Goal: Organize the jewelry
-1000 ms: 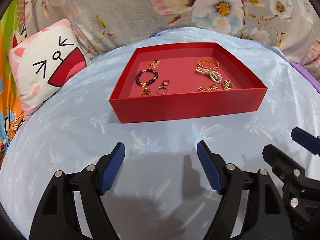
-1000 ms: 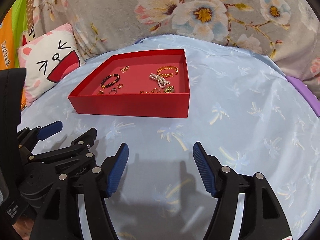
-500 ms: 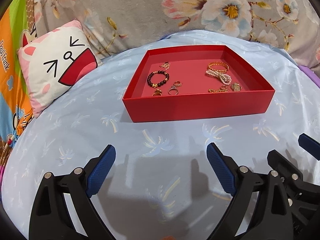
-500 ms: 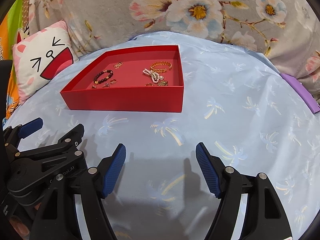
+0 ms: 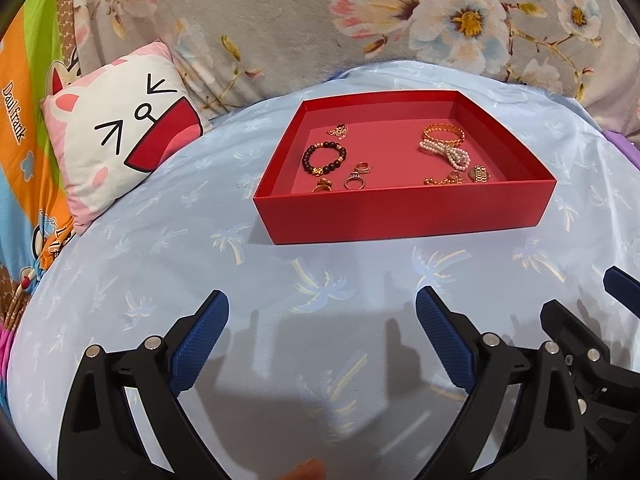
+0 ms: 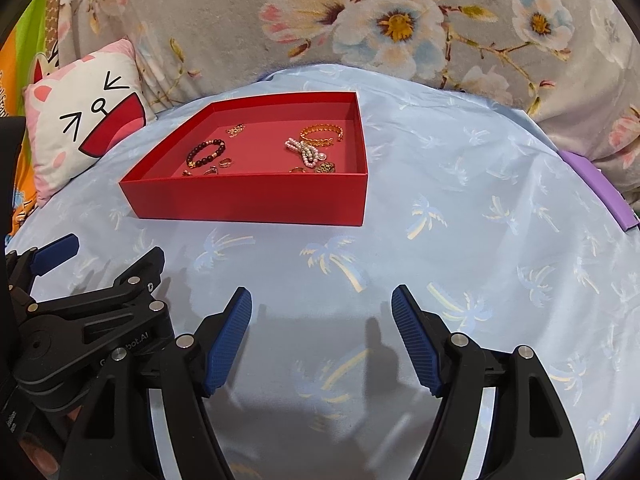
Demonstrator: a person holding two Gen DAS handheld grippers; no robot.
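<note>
A red tray (image 5: 404, 212) (image 6: 248, 200) sits on the blue bedsheet and holds several pieces of jewelry. On its left lie a dark bead bracelet (image 5: 323, 157) (image 6: 205, 153) and small gold rings (image 5: 354, 181). On its right lie a gold bangle (image 5: 443, 134) (image 6: 321, 135), a pearl piece (image 5: 445, 153) (image 6: 306, 153) and a small gold chain (image 5: 444, 179). My left gripper (image 5: 322, 306) is open and empty, well short of the tray. My right gripper (image 6: 322, 300) is open and empty, to the tray's near right. Each gripper shows in the other's view.
A cat-face pillow (image 5: 120, 136) (image 6: 76, 124) lies left of the tray. A floral blanket (image 5: 360, 20) rises behind. A purple object (image 6: 596, 188) lies at the bed's right edge. Blue sheet (image 6: 480, 240) spreads right of the tray.
Both grippers have pulled back and up from the tray. The left gripper's jaws have opened wider. The jewelry has not moved.
</note>
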